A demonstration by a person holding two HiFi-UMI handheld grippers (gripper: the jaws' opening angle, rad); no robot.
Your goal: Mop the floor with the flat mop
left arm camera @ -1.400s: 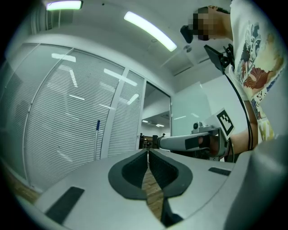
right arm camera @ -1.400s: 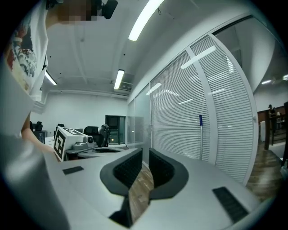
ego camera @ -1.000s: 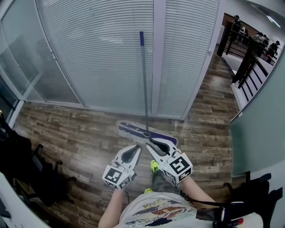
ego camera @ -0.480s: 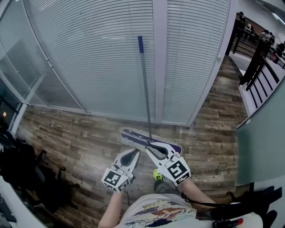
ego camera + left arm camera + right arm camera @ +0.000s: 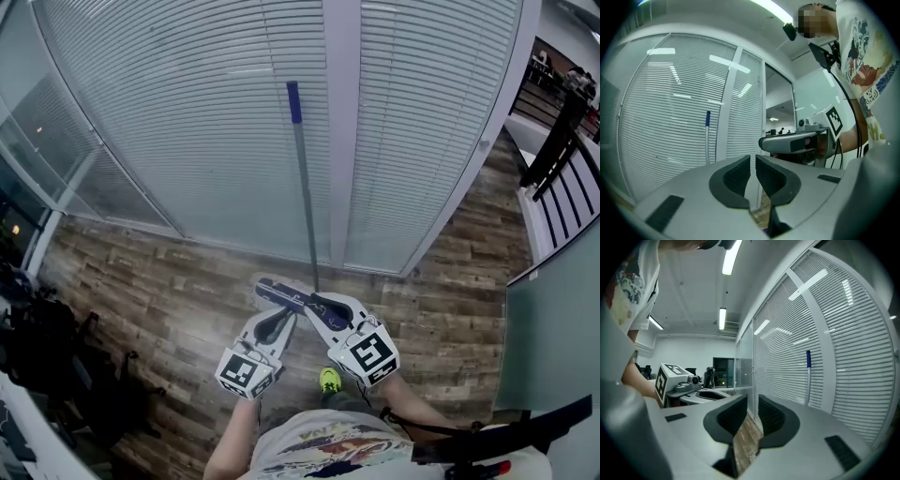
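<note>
Approach step, I'd say: left gripper and right gripper are closed, empty, flat mop handle ahead of both, next needs jaws opened to clamp it.

Ahead of me, closed white blinds cover the whole wall, split by a white post. The floor under me is brown wood plank. A dark railing stands off to my right, and strip lights glow on the ceiling.
</note>
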